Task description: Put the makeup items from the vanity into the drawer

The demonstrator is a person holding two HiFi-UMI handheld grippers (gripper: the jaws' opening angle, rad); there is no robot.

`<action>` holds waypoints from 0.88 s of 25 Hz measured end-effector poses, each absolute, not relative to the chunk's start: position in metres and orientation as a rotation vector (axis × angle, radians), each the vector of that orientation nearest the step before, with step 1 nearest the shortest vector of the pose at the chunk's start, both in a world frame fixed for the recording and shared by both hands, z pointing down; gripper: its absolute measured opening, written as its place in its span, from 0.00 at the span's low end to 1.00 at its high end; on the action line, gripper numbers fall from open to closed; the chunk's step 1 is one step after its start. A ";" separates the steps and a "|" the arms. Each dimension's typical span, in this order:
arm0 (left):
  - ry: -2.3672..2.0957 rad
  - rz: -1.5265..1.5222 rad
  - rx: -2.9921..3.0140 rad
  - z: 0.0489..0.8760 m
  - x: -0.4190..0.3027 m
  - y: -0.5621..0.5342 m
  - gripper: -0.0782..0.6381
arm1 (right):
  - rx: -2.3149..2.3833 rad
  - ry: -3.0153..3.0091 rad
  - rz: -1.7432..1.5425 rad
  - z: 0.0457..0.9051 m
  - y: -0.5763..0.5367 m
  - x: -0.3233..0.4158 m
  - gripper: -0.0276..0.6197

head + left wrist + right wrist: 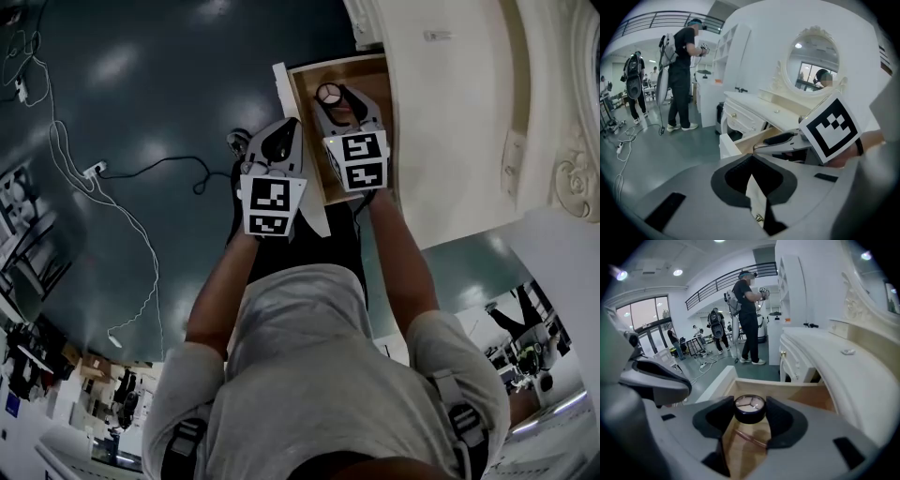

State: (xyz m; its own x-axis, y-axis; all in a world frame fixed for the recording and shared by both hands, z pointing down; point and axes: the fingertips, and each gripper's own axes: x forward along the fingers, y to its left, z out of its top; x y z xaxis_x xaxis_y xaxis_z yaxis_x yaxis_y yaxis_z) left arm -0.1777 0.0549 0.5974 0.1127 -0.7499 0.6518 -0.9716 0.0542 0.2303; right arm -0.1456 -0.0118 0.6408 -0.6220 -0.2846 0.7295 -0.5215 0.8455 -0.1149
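The wooden drawer [370,73] of the white vanity stands pulled out. My right gripper [336,105] hangs over its inside, shut on a round black compact [750,407] with a clear lid; the compact [328,94] also shows from above. Under it, on the drawer floor, lies a thin pinkish stick [751,437]. My left gripper [277,142] is beside the right one, over the drawer's white front panel [283,86]. Its jaws are shut on a thin cream-white flat packet [756,199] with a small gold mark. The right gripper [785,140] appears in the left gripper view, over the drawer [750,140].
The vanity top [843,380] curves away at the right with a small pale item [847,351] on it and an oval mirror [813,56] behind. Two people [682,70] with backpacks stand on the grey floor beyond. Cables [122,211] trail over the floor at the left.
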 end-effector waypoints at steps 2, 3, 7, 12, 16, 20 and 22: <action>-1.700 0.423 1.735 0.595 -0.180 0.055 0.12 | 0.578 -2.262 0.404 0.648 -0.013 -0.146 0.39; -1.706 0.413 1.729 0.595 -0.180 0.055 0.12 | 0.578 -2.251 0.395 0.653 -0.014 -0.145 0.39; -1.712 0.377 1.698 0.595 -0.183 0.059 0.12 | 0.558 -2.213 0.370 0.674 -0.017 -0.144 0.39; -1.682 0.373 1.687 0.602 -0.182 0.065 0.12 | 0.494 -2.168 0.256 0.689 -0.012 -0.147 0.39; -1.675 0.352 1.673 0.603 -0.187 0.065 0.12 | 0.484 -2.168 0.286 0.690 -0.007 -0.152 0.39; -1.668 0.354 1.677 0.604 -0.187 0.064 0.12 | 0.503 -2.160 0.316 0.696 -0.010 -0.151 0.39; -1.668 0.357 1.680 0.604 -0.188 0.064 0.12 | 0.504 -2.154 0.315 0.700 -0.011 -0.150 0.39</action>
